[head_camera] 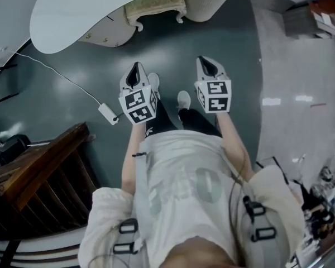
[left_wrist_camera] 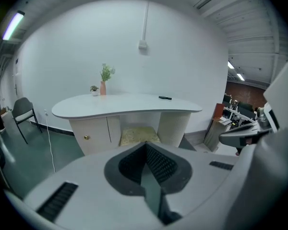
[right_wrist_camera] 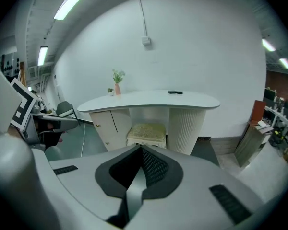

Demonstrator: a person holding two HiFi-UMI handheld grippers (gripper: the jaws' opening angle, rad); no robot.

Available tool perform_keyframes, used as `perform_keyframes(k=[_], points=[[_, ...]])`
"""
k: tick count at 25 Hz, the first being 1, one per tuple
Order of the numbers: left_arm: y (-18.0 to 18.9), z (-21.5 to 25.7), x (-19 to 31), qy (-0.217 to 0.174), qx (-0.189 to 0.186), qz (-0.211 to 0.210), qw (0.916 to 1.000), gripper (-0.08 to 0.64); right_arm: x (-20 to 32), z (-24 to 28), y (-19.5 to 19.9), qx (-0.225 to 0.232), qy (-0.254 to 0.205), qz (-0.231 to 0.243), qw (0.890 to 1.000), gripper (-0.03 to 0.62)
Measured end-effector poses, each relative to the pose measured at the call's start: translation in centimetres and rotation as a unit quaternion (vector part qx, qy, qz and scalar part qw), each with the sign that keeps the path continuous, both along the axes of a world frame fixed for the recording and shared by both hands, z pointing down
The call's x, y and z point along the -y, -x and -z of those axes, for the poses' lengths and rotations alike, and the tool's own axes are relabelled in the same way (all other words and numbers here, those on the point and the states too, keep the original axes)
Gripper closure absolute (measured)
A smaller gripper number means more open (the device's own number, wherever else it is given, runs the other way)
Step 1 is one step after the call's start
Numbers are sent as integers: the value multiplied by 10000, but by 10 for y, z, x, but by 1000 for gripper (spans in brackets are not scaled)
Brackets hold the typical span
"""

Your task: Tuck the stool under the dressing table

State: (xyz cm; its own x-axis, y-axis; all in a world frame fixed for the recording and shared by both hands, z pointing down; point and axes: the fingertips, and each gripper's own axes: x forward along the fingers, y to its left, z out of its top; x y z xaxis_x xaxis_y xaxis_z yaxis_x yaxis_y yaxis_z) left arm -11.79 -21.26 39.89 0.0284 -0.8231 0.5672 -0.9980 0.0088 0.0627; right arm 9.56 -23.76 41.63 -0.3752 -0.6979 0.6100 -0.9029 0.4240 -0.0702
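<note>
The white dressing table (head_camera: 89,15) stands at the top of the head view, seen also as the dressing table (left_wrist_camera: 125,102) and the dressing table (right_wrist_camera: 149,99) from each gripper. The cream cushioned stool (head_camera: 155,5) sits partly under its top, in the knee space, shown as the stool (left_wrist_camera: 138,135) and the stool (right_wrist_camera: 147,131). My left gripper (head_camera: 136,73) and right gripper (head_camera: 207,66) are raised side by side in front of the person, well back from the table. Both are shut with nothing between their jaws.
A white power cable with an adapter (head_camera: 108,113) lies on the dark floor to the left. A dark wooden rack (head_camera: 39,172) stands at lower left. A black chair (left_wrist_camera: 23,110) is by the left wall. A small plant in a vase (left_wrist_camera: 103,80) stands on the tabletop. Clutter lies at right (head_camera: 324,194).
</note>
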Motion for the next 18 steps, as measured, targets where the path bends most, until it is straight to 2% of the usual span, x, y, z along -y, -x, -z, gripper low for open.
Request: perform_keyframes(k=[5,9,14,18], points=[[-9,21,-20,-201,16,172,9996,555,-29,17,-5,-59,-45,226,9997,589],[-17,28,-32,-260,77,110,9996,555,-38,22,-16,-72,-161,138,9997,589],[-21,25,-43,-239,-1,136,9996,555,-40,30,-26,-70,-243,-11,9997,589],[-21,29,-41,-370,-97,184,9991,555,-38,32,-31,-114,-290,-21,9995,589]])
